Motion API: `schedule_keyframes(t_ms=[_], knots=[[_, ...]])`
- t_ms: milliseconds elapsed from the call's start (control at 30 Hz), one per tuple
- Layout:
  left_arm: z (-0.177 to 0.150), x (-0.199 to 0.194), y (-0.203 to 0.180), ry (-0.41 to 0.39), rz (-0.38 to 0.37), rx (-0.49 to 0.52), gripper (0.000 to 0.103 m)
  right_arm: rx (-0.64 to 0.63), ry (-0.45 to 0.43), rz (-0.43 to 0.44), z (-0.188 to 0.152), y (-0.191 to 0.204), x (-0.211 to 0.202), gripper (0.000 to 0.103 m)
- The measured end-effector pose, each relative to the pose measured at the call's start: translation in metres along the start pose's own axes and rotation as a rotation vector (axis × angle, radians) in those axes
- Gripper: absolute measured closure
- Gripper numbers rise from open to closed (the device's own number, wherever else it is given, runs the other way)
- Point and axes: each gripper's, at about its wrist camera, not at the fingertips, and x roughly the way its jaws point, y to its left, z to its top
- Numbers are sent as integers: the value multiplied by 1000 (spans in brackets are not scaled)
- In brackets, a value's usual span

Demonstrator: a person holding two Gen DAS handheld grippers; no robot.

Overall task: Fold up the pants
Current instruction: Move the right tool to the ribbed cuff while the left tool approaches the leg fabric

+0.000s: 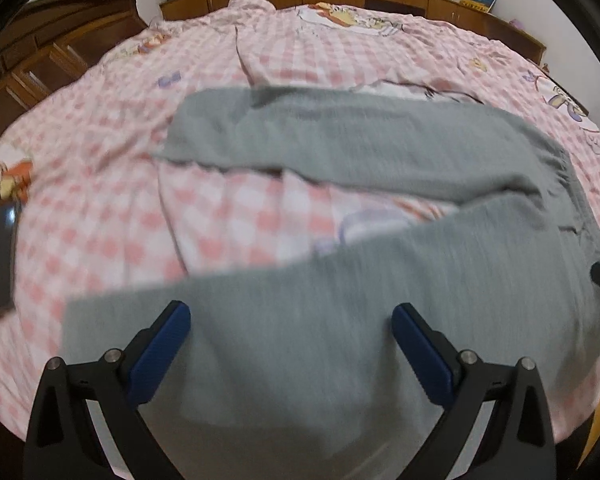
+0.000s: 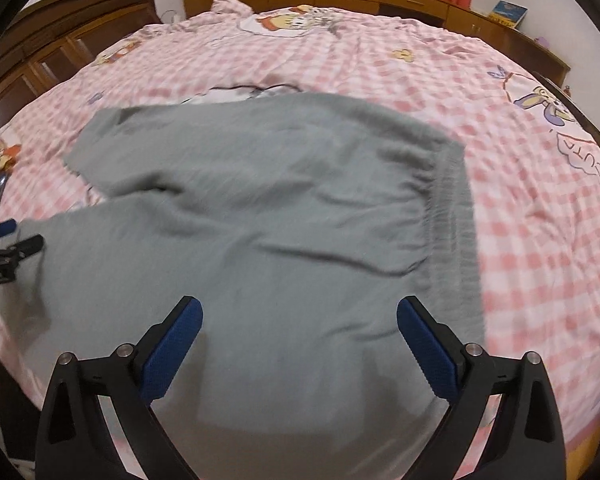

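- Pants (image 2: 260,208) lie flat on the bed (image 2: 520,220), legs splayed in a V, waistband (image 2: 454,216) to the right. No fold made yet as far as we can see; whole task still ahead.
- Likely first step, our guess: bring one leg over the other, then fold lengthwise.
- Left gripper (image 1: 290,320) hovers over the near leg (image 1: 300,320), jaws wide apart, nothing held.
- Right gripper (image 2: 300,316) hovers over the hip area near the waistband, jaws wide apart, empty.
- Both point forward across the bed, angled down at the fabric; contact with the cloth we can't tell.
- Frames blurred, so we're probably moving.
- Dark flat object (image 1: 0,256) on the bed to the left, well clear of the pants.
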Motion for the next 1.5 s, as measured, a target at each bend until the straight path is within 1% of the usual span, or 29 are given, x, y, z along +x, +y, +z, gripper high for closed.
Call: schedule_keyframes(t_ms=[133, 233, 333, 433, 567, 667, 733, 867, 933, 1033, 1100, 1133, 1200, 1300, 1367, 1400, 1467, 1500], knots=[[32, 5, 12, -16, 18, -4, 1, 15, 10, -19, 19, -22, 8, 3], [61, 15, 27, -20, -10, -51, 1, 30, 27, -33, 35, -39, 19, 3], [83, 26, 40, -25, -11, -86, 1, 42, 31, -51, 53, -55, 30, 3], [108, 48, 59, -18, 14, -114, 1, 64, 32, -71, 68, -72, 42, 4], [127, 75, 84, -3, 44, -147, 1, 104, 45, -96, 84, -93, 58, 5], [138, 97, 106, 14, 78, -171, 1, 126, 53, -119, 94, -106, 69, 5], [143, 106, 116, 22, 92, -195, 1, 146, 44, -128, 101, -114, 76, 8], [159, 127, 132, 55, 55, -238, 1, 233, 44, -108, 108, -127, 89, 9], [166, 133, 135, 60, 61, -233, 1, 244, 49, -114, 112, -130, 94, 9], [175, 142, 137, 53, 90, -197, 1, 230, 35, -142, 116, -133, 98, 9], [179, 148, 138, 44, 115, -183, 1, 240, 16, -143, 118, -136, 97, 9], [180, 151, 140, 32, 116, -176, 1, 248, 13, -137, 118, -138, 97, 9], [183, 157, 140, 28, 109, -159, 1, 249, 20, -131, 118, -141, 98, 9], [186, 166, 141, 21, 103, -151, 1, 212, 35, -138, 120, -143, 105, 9], [187, 170, 142, 11, 78, -167, 1, 204, 49, -120, 119, -144, 113, 9], [187, 172, 142, 10, 59, -172, 1, 207, 70, -101, 118, -145, 120, 9], [188, 177, 141, 21, 48, -174, 1, 218, 102, -88, 115, -147, 132, 7], [188, 179, 142, 26, 47, -175, 1, 222, 99, -86, 115, -147, 136, 4]])
